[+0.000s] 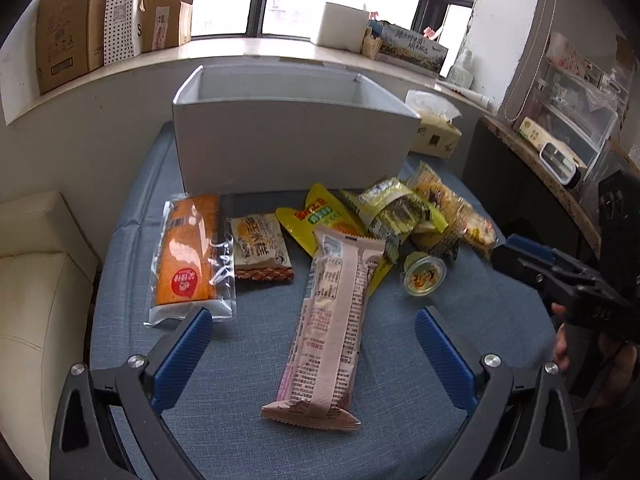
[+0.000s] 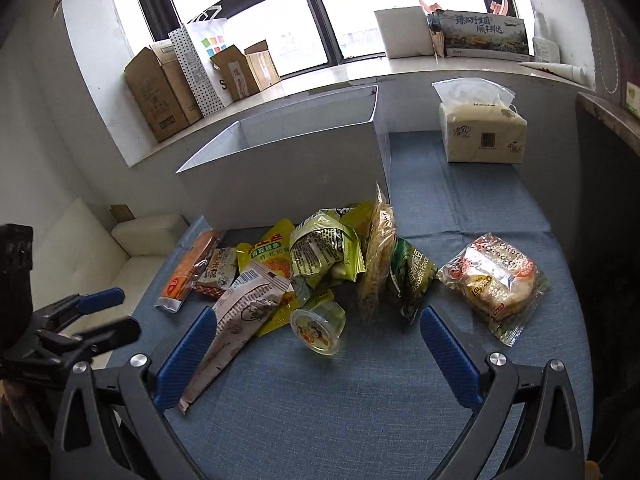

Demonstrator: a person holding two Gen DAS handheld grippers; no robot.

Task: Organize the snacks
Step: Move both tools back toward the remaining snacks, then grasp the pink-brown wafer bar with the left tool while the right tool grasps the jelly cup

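Snacks lie on a blue cloth in front of an open grey box (image 1: 292, 152) (image 2: 288, 172). A long pink packet (image 1: 332, 320) (image 2: 236, 320) lies between my left gripper's open fingers; the left gripper (image 1: 314, 320) is empty. Around it lie an orange packet (image 1: 188, 256), a beige cracker pack (image 1: 260, 248), a yellow pouch (image 1: 320, 216), green packets (image 1: 392, 208) and a jelly cup (image 1: 424, 276) (image 2: 320, 324). My right gripper (image 2: 318, 320) is open and empty, with the jelly cup between its fingers. A clear-wrapped pack (image 2: 496, 284) lies to the right.
A tissue pack (image 2: 480, 132) (image 1: 436, 136) stands right of the box. Cardboard boxes (image 1: 68, 40) and other boxes line the windowsill behind. A cream sofa (image 1: 36, 280) is on the left and a counter (image 1: 552, 160) on the right.
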